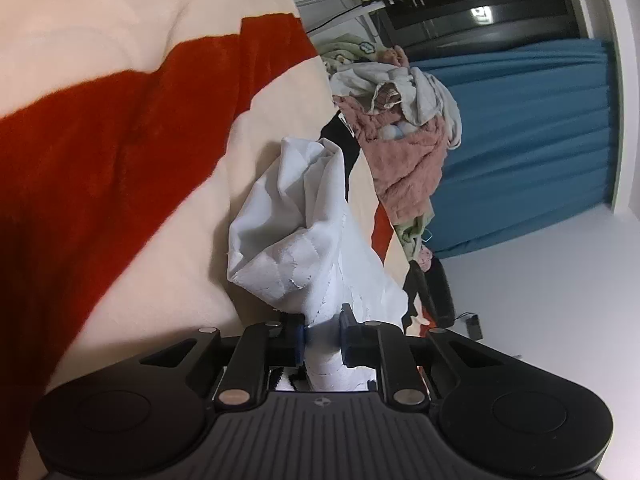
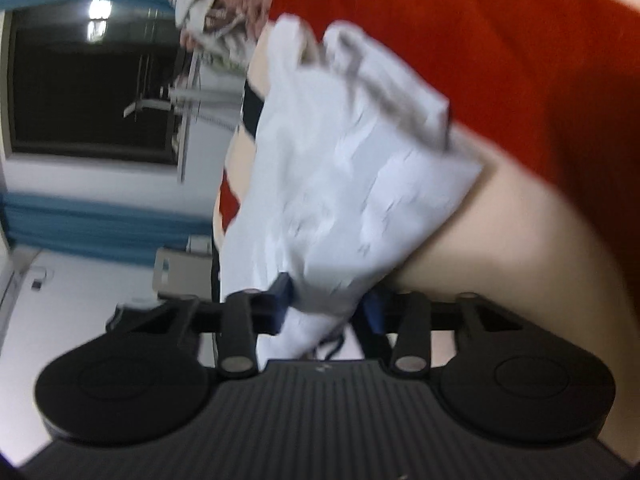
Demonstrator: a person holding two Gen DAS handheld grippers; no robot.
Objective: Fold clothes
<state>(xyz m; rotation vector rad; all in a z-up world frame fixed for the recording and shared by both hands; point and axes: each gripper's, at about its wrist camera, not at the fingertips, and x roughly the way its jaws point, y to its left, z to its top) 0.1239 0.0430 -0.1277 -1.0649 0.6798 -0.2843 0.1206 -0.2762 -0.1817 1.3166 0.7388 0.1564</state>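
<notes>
Between both tools' fingers, white garment [image 1: 304, 208]

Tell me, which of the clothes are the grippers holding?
The white garment. Both the left gripper and right gripper pinch it; the pink towel lies untouched in the pile.

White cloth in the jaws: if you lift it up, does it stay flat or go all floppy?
Probably floppy: the white cloth already droops in crumpled folds. It likely weighs little, since a pinch from the left gripper and right gripper holds it. It looks thin, so it may slip.
</notes>
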